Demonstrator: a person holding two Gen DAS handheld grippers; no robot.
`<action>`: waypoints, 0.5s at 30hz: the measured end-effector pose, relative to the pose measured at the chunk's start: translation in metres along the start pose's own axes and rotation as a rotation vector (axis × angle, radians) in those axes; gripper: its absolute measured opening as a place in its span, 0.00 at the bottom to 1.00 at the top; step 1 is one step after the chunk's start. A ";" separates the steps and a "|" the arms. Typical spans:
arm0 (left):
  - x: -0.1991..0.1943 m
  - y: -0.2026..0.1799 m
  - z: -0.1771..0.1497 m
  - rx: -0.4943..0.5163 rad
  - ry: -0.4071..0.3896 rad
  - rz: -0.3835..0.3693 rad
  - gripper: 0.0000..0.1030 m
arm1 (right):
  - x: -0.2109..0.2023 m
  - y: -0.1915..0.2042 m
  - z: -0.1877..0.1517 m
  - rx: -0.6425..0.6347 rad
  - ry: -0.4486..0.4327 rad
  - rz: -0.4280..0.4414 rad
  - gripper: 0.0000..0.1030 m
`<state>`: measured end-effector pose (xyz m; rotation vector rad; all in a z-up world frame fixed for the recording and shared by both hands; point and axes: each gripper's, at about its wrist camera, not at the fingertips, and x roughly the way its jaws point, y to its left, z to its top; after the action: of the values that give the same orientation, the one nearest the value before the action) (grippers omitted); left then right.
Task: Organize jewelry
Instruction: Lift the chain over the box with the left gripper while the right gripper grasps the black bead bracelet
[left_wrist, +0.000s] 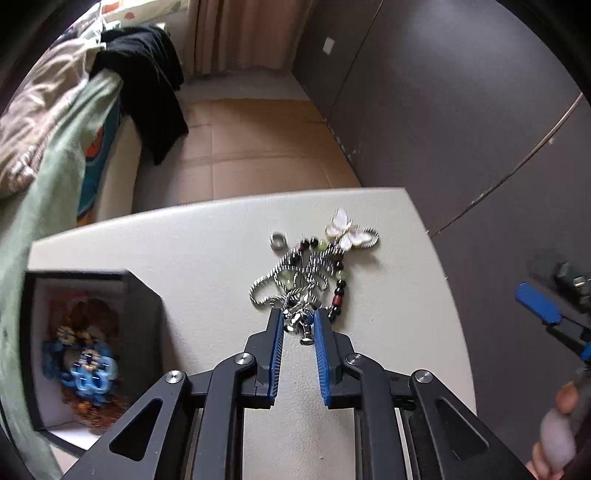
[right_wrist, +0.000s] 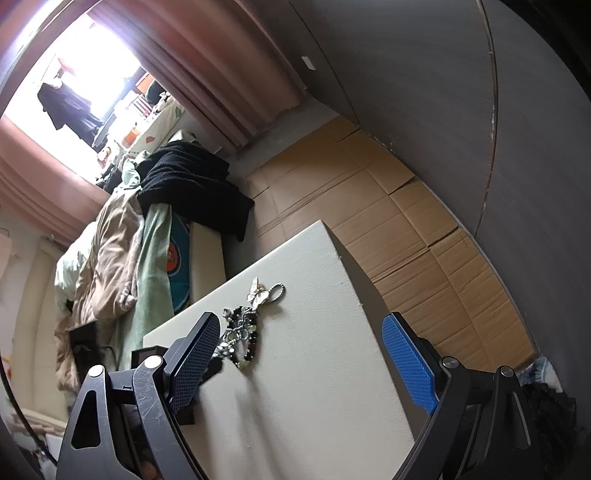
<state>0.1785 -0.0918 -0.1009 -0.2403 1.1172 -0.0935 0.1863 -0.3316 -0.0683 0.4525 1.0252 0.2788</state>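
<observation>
Gripping a silver pendant (left_wrist: 301, 321) between left tongs (left_wrist: 299, 323), pile's near end. Right tongs (right_wrist: 295, 347) wide apart, idle beside me. Box (left_wrist: 147, 317) to left holds some pieces; chain (left_wrist: 291, 273), beads (left_wrist: 338, 291), ring (left_wrist: 277, 242), butterfly (left_wrist: 345, 229) ahead remain.

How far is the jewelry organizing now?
Partly done: the black box already holds blue flower pieces. In hand: the left gripper jaws close around a silver pendant. Left on the table: butterfly piece, ring, beads. The right gripper is open, idle.
</observation>
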 end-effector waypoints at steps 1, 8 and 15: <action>-0.005 0.000 0.002 0.002 -0.009 -0.002 0.16 | 0.001 0.002 0.000 -0.005 0.003 0.000 0.89; -0.052 0.005 0.013 0.015 -0.103 0.009 0.15 | 0.022 0.019 -0.008 -0.061 0.053 -0.009 0.75; -0.105 0.008 0.020 0.033 -0.198 0.016 0.15 | 0.052 0.041 -0.017 -0.113 0.116 -0.020 0.60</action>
<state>0.1504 -0.0611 -0.0021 -0.2061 0.9195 -0.0723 0.1972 -0.2696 -0.0951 0.3265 1.1200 0.3461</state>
